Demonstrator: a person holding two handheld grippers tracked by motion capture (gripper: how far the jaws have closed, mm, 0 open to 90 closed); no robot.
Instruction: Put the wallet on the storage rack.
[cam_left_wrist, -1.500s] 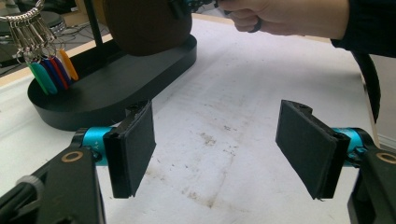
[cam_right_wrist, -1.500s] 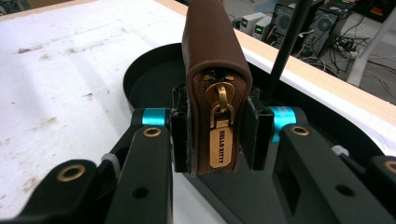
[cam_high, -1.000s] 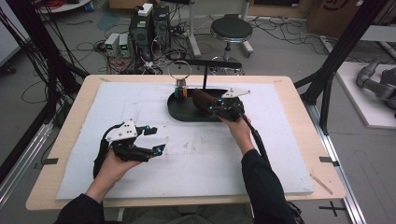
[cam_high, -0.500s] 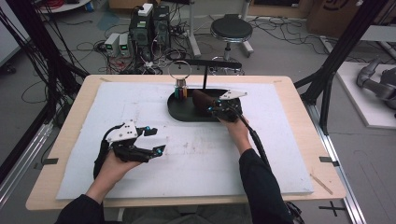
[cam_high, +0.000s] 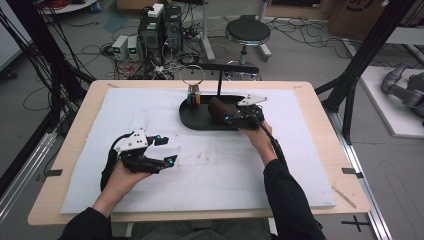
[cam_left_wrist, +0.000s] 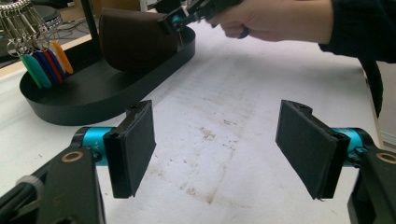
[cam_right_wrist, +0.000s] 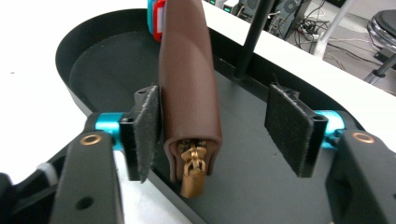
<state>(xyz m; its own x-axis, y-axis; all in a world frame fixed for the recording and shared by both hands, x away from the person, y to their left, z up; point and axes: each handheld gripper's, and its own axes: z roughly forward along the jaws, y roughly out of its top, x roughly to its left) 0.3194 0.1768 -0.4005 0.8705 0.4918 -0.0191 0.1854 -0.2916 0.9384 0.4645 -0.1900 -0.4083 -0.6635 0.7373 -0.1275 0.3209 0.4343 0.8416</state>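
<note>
Brown zip pouch (cam_right_wrist: 189, 84) stands on edge in the black oval tray (cam_high: 197, 120), at the tray's right end on the far middle of the white mat (cam_high: 210, 165); its gold zip pull (cam_right_wrist: 192, 179) hangs at the near end.

Right gripper (cam_right_wrist: 219, 130) straddles the pouch with jaws open: one pad (cam_right_wrist: 148, 130) touches the pouch's side, while the other stands clear of it. No grip is made. Judged a line-up for a sideways pinch.

A black post (cam_right_wrist: 252, 37) rises from the tray just behind the pouch. Coloured key tags (cam_left_wrist: 44, 63) hang from a ring at the tray's left end.

Left gripper (cam_left_wrist: 217, 149) hovers over bare mat at near left, jaws wide apart and empty, well apart from the tray; judged to be on standby.
</note>
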